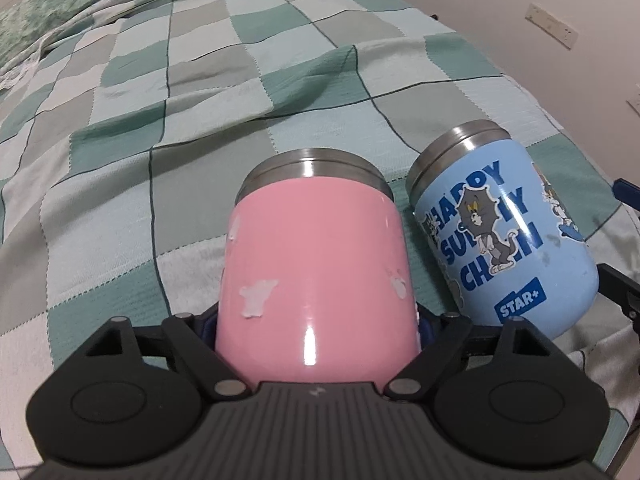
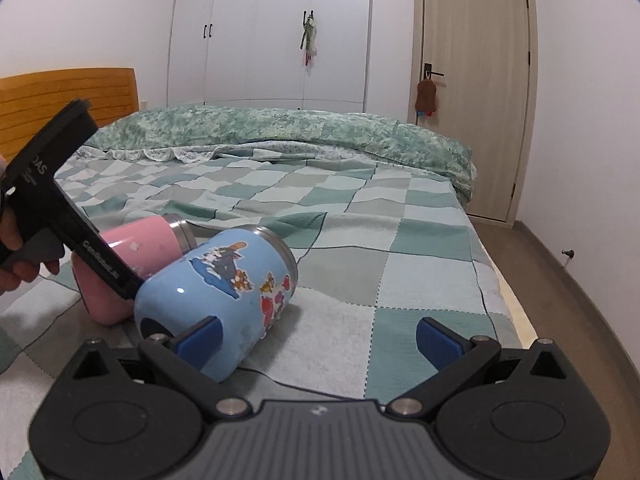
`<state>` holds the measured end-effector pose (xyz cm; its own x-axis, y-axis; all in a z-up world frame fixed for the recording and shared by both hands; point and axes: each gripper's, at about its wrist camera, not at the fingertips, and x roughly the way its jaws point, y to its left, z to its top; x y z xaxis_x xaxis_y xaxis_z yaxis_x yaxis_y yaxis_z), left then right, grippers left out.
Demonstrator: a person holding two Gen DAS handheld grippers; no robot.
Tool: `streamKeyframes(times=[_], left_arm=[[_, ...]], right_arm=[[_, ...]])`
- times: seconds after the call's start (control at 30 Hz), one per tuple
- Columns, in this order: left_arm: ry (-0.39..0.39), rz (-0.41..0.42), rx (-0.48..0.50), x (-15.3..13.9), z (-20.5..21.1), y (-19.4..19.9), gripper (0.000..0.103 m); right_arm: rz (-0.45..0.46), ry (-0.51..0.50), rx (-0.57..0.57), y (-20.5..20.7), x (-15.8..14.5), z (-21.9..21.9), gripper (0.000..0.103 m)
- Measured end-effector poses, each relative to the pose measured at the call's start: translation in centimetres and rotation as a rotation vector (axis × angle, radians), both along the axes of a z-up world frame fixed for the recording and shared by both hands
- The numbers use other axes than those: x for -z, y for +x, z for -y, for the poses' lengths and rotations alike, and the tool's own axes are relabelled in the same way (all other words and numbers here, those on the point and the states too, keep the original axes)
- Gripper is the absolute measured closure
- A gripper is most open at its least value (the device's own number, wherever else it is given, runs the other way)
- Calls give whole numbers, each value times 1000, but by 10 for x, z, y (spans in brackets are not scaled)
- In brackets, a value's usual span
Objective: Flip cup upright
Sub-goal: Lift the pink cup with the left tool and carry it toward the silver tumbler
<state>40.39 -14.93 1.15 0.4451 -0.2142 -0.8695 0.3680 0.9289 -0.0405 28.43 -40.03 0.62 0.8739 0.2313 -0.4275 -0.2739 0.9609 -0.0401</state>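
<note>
Left gripper (image 1: 318, 320) clamped on pink cup (image 1: 316, 264), lying on checked blanket (image 1: 200, 120). Right gripper (image 2: 318, 338) jaws apart, near blue cup (image 2: 224, 296), just right of pink.

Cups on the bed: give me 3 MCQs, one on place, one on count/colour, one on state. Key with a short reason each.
1. Where does the blue cup lie relative to the pink cup in the left wrist view?
A. to its right
B. to its left
C. stacked on top of it

2. How many cups are on the checked blanket?
A. one
B. two
C. three

3. What is the right gripper doing?
A. shut on the blue cup
B. open, holding nothing
C. shut on the pink cup

Key: 1 A, blue lies on the right of that view. 2 B, one pink, one blue. 3 B, its blue fingers stand wide apart beside the blue cup; it is the left gripper that straddles the pink cup.
</note>
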Motion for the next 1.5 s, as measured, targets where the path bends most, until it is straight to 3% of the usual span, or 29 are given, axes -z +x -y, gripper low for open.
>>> streamKeyframes(times=[0.17, 0.43, 0.57, 1.07, 1.5], left_arm=[[-12, 33, 52, 2, -2, -2, 18], [-59, 13, 121, 1, -12, 3, 18], [-125, 15, 79, -3, -24, -9, 18], [-141, 136, -33, -81, -40, -135, 18], [-141, 85, -217, -52, -63, -211, 18]], right_arm=[[-4, -12, 15, 4, 2, -1, 0], [14, -39, 85, -7, -2, -9, 0], [26, -23, 115, -29, -12, -15, 0], [110, 7, 25, -131, -68, -55, 0], [54, 7, -61, -180, -53, -84, 0]])
